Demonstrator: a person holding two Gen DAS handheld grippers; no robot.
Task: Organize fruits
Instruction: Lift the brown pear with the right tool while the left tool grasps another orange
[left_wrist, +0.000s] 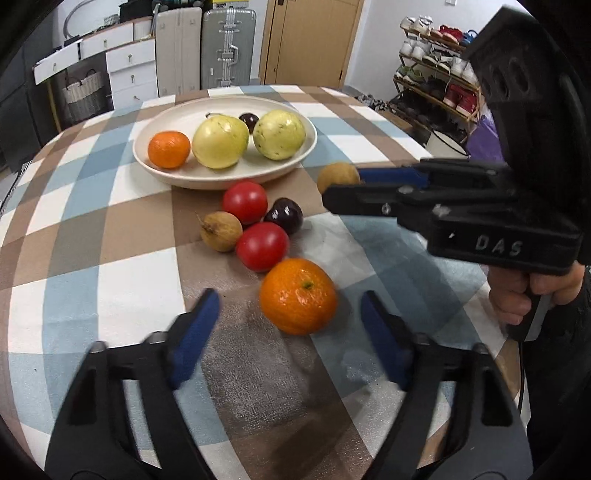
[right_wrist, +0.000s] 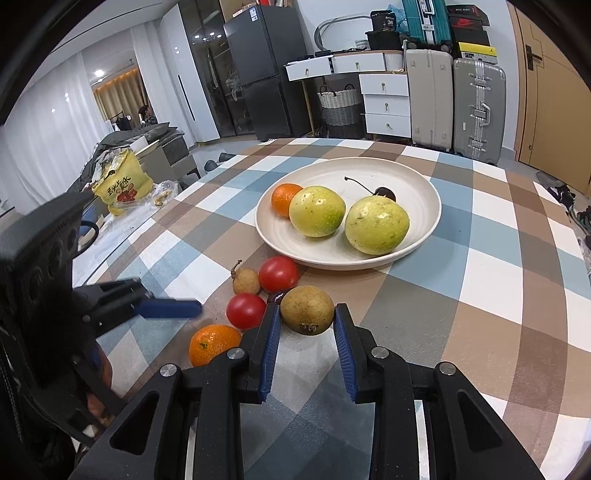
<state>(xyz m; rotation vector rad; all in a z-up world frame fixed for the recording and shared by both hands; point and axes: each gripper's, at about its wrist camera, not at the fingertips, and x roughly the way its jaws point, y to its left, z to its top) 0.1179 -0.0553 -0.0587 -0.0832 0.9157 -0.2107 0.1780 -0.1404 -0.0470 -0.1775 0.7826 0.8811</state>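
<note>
A cream plate (left_wrist: 159, 168) (right_wrist: 424, 184) holds a small orange (left_wrist: 168, 149), two yellow-green fruits (left_wrist: 220, 141) (left_wrist: 279, 134) and a dark cherry (left_wrist: 248, 120). On the checked cloth lie two red tomatoes (left_wrist: 245, 202) (left_wrist: 262, 246), a dark cherry (left_wrist: 284, 215), a brown longan (left_wrist: 221, 230) and an orange (left_wrist: 298, 295). My left gripper (left_wrist: 288, 317) is open, its jaws either side of that orange and just short of it. My right gripper (right_wrist: 306, 325) is shut on a brown round fruit (right_wrist: 307, 309) (left_wrist: 338, 177), held to the right of the pile.
The round table (right_wrist: 480, 295) drops off on all sides. Suitcases (right_wrist: 476, 107), white drawers (right_wrist: 384, 99) and a black fridge (right_wrist: 266, 66) stand behind it. A shoe rack (left_wrist: 436, 74) is at the far right. A yellow bag (right_wrist: 122, 184) lies to the left.
</note>
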